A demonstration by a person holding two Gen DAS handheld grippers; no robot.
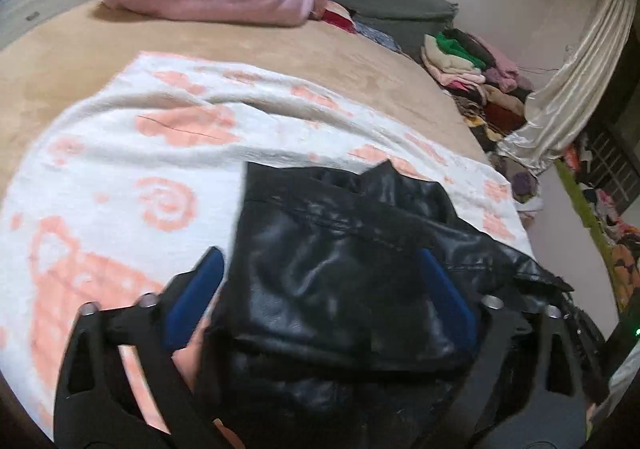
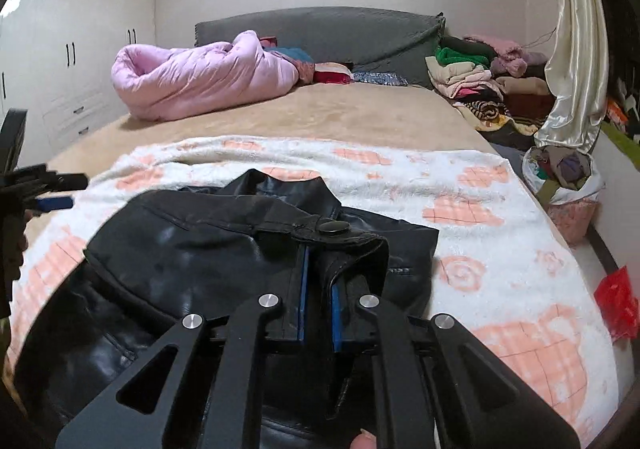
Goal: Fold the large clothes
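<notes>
Bare bed (image 2: 320, 113) before pink quilt (image 2: 200, 81)

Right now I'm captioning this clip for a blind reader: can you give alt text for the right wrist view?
The right claw is shut on a fold of a black leather jacket near its snap tab. The jacket lies on a white and peach blanket on a bed, with a pink quilt rolled by the grey headboard.

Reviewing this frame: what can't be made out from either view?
- Black jacket: its near part is cut off by the bottom edge and gripper frames in both views, so its full shape is unknown.
- Left gripper: left view is motion-blurred; whether its pads touch the jacket is unclear.
- Clothes pile: too small to tell items apart.
- Right gripper: fold hides its fingertips.
</notes>
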